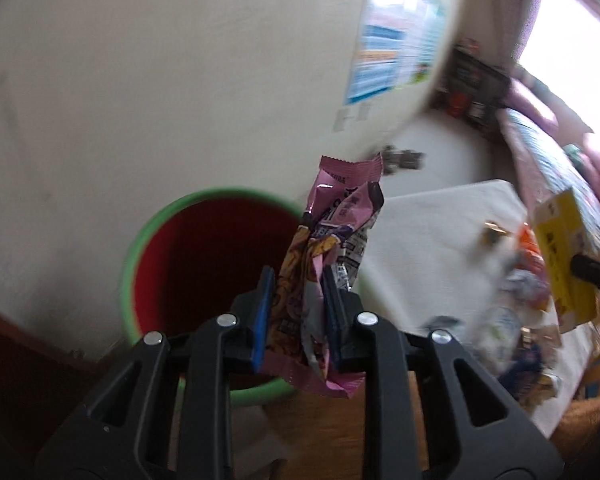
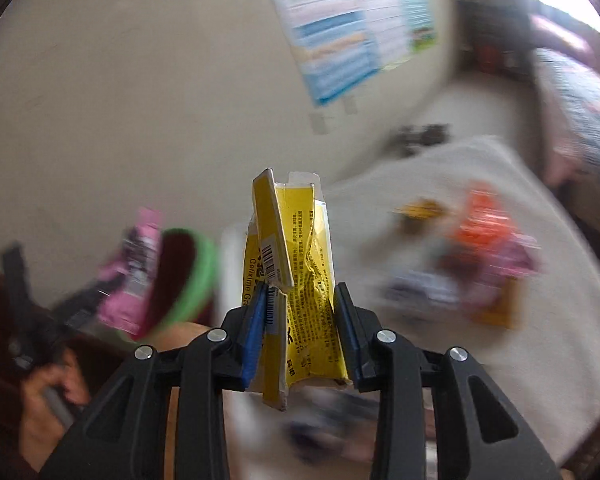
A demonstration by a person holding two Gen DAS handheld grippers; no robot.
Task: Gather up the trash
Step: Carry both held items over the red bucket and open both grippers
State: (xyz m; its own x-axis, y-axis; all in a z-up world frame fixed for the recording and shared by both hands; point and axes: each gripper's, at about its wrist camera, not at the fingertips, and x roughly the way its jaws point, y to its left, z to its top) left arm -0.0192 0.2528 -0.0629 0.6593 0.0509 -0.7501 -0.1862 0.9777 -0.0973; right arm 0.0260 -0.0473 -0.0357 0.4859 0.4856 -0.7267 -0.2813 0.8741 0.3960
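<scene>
My left gripper (image 1: 298, 280) is shut on a crumpled pink snack wrapper (image 1: 332, 240) and holds it upright over the right rim of a green bin with a red inside (image 1: 204, 264). My right gripper (image 2: 302, 294) is shut on a crushed yellow carton (image 2: 296, 264) and holds it above the white-covered table's left end. In the right wrist view the bin (image 2: 188, 280) and the pink wrapper (image 2: 134, 268) show blurred at left. In the left wrist view the yellow carton (image 1: 560, 264) shows at right.
Several blurred wrappers lie on the white tablecloth (image 2: 380, 216), among them an orange one (image 2: 484, 228) and a purple one (image 2: 424, 292). A cream wall with a blue poster (image 2: 340, 40) stands behind. A sofa and a bright window are at far right.
</scene>
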